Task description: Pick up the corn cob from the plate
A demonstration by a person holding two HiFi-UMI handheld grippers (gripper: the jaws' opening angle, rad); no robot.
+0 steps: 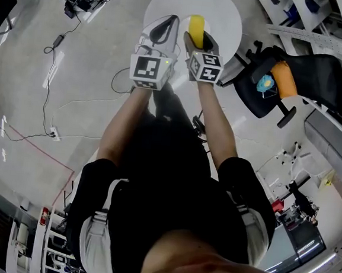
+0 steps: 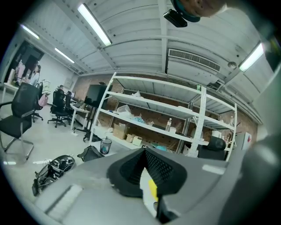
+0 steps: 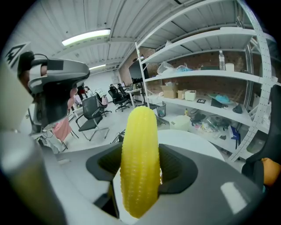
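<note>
The right gripper [image 1: 199,42] has its two jaws shut tight on the bumpy yellow corn cob [image 1: 195,27]. The corn stands up between the jaws and pokes out past their tips. The left gripper [image 1: 160,31] is just beside the right one, on its left. Its jaws are pressed together at the tips and hold nothing. A round white table [image 1: 226,16] lies below both grippers.
</note>
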